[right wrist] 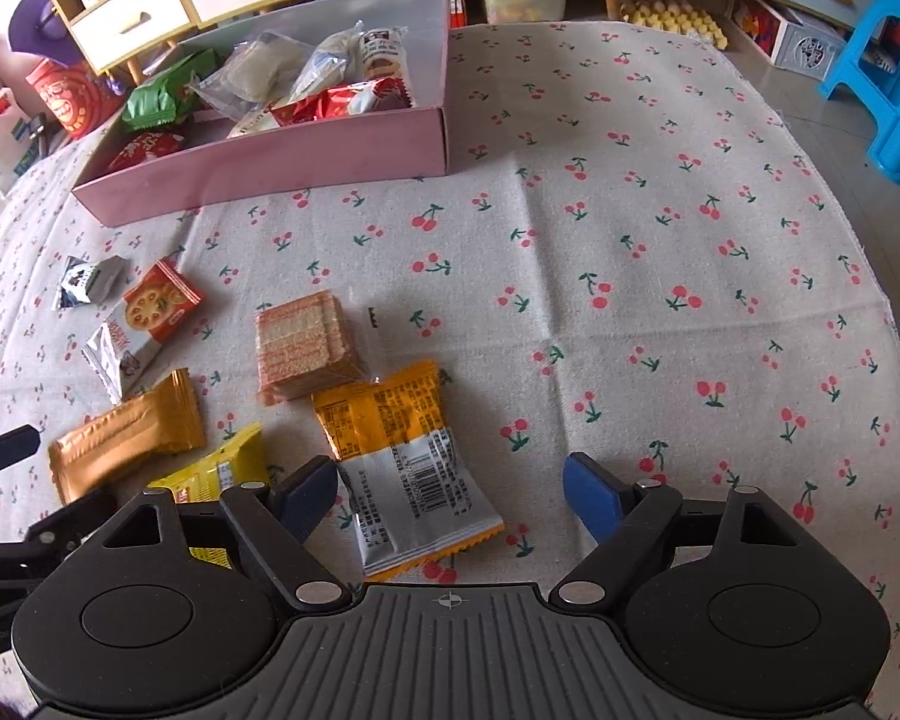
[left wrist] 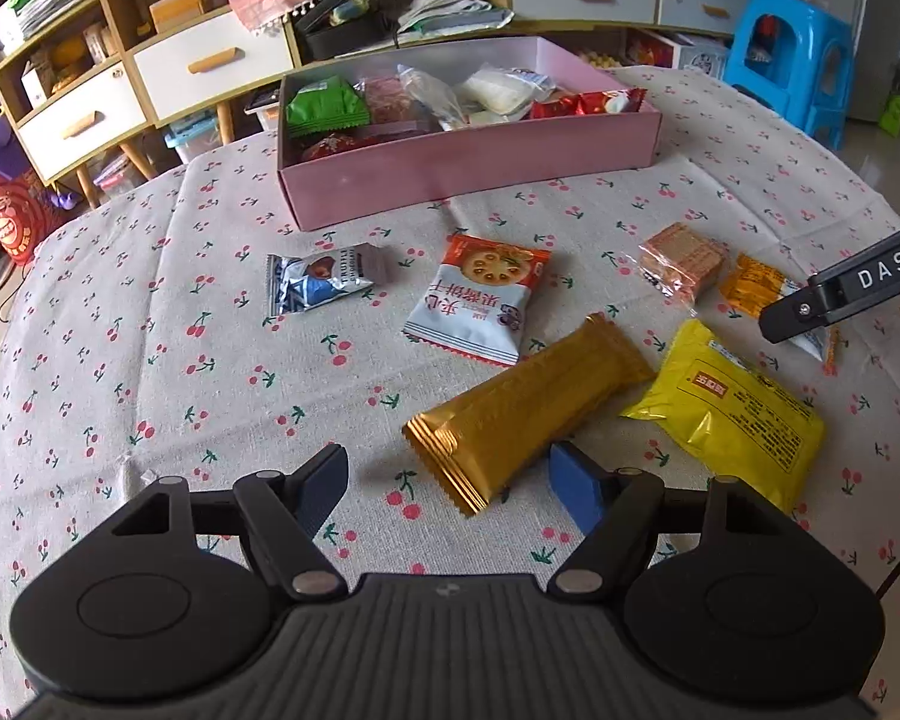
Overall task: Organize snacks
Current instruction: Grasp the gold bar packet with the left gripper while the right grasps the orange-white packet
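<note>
A pink box (left wrist: 468, 162) (right wrist: 270, 162) holding several snacks stands at the far side of the cherry-print cloth. In front of it lie loose packets. My left gripper (left wrist: 450, 486) is open, and the near end of a golden bar packet (left wrist: 528, 408) lies between its fingers with a gap on the left side. My right gripper (right wrist: 450, 498) is open over an orange-and-white packet (right wrist: 408, 462), which lies close to its left finger. A yellow packet (left wrist: 732, 414), a clear wafer pack (right wrist: 306, 348), a red-and-white biscuit packet (left wrist: 480, 300) and a blue-silver packet (left wrist: 324, 279) rest nearby.
One finger of the right gripper (left wrist: 840, 294) reaches in over the orange packet in the left wrist view. A wooden cabinet with white drawers (left wrist: 204, 66) runs behind the table. A blue plastic stool (right wrist: 894, 78) stands on the floor past the table's right edge.
</note>
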Demonstrator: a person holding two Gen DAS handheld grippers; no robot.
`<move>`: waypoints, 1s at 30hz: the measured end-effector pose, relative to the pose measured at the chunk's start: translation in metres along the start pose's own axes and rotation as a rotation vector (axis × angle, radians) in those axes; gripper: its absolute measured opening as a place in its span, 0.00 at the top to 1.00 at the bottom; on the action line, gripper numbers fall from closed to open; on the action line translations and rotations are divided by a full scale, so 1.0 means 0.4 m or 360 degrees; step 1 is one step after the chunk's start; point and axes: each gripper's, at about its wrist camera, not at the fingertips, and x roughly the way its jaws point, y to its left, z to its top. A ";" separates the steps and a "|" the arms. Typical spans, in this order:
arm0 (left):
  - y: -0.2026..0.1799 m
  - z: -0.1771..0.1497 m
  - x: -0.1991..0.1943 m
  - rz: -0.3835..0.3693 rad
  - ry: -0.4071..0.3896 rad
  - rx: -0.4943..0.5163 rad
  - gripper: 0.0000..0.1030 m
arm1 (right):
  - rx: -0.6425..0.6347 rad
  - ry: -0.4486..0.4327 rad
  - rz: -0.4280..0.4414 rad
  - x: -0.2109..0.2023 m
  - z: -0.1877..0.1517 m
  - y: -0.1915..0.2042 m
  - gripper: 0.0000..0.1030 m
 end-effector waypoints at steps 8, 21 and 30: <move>0.004 0.012 0.011 -0.0140 -0.0060 0.0141 0.35 | -0.0058 -0.0030 0.0021 -0.010 -0.005 0.005 0.20; -0.008 0.027 0.023 -0.0323 -0.0028 0.0236 0.50 | -0.0357 -0.0097 0.0043 0.006 -0.017 0.025 0.23; -0.021 0.026 0.021 -0.0306 -0.0032 0.0273 0.53 | -0.0398 -0.0110 0.0083 0.001 -0.014 0.023 0.35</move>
